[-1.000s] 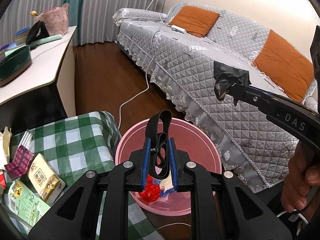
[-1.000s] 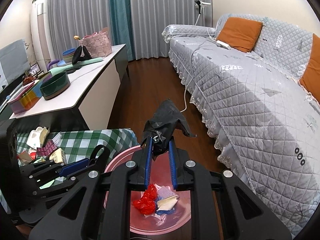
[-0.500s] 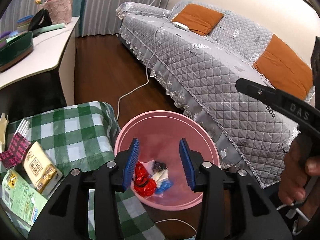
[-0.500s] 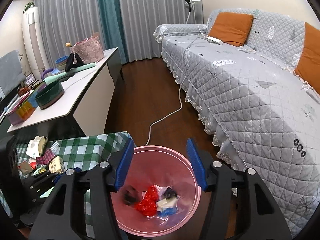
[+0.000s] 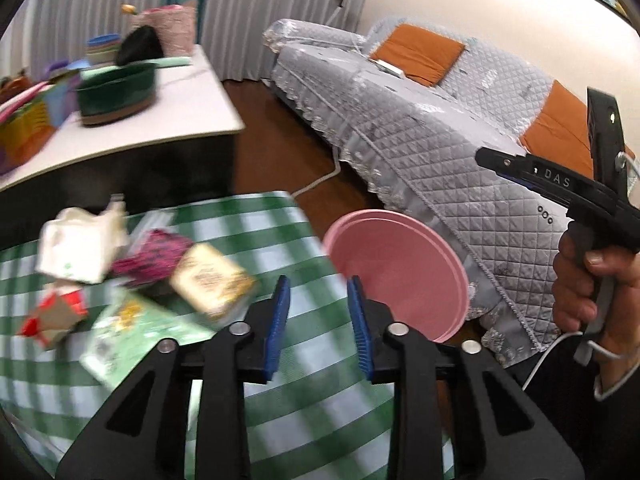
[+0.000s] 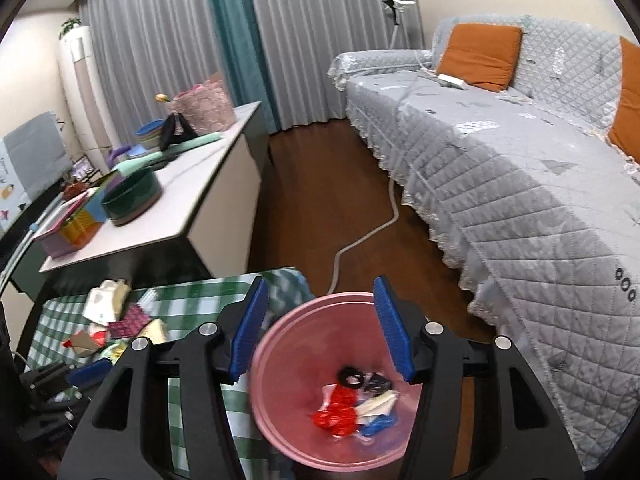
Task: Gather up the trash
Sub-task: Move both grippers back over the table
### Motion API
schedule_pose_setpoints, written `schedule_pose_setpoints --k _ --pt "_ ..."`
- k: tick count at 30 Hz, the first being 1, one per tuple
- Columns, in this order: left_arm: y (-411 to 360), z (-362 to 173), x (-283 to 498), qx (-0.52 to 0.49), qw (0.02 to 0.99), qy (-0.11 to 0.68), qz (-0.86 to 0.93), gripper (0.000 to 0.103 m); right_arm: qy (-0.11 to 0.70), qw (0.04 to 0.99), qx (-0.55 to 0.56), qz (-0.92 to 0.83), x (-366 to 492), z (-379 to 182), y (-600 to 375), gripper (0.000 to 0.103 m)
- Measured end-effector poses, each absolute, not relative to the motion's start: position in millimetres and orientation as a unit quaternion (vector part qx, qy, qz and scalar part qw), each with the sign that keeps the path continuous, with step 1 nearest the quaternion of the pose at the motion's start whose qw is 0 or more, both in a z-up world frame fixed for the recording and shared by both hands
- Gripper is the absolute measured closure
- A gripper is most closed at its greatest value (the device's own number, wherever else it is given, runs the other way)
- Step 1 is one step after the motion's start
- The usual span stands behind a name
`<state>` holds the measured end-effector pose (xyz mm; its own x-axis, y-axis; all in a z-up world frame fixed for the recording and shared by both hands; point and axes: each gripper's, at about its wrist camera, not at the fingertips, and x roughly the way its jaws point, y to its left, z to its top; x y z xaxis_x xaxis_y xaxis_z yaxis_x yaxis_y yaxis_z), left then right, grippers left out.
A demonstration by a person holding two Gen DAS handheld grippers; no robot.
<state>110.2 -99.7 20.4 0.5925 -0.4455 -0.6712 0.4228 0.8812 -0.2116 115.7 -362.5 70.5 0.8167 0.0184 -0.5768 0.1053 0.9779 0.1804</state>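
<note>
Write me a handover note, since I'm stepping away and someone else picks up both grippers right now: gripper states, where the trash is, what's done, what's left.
Left gripper: empty, jaws have just been closing, open over the green checked cloth.
Right gripper: empty, open above the pink bin.
Bin: on the floor between the cloth-covered table and the sofa. Inside lie a black band, a dark scrap, red wrapper and pale and blue bits.
Left to collect: the pile on the cloth, namely white carton, magenta packet, yellow box, green pack, red-and-brown carton.
</note>
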Motion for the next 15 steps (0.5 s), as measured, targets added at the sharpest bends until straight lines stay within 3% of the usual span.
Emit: schedule_pose_setpoints --k 10,15 --pt "15.1 67.3 122.1 -0.004 0.922 0.340 -0.185 0.082 0.294 0.954 0.043 0.034 118.1 66.1 -282.7 0.048" --pt "69.3 77.5 136.1 -0.045 0.939 0.310 -0.143 0.082 0.300 0.952 0.010 0.067 122.6 54.6 -243.7 0.048"
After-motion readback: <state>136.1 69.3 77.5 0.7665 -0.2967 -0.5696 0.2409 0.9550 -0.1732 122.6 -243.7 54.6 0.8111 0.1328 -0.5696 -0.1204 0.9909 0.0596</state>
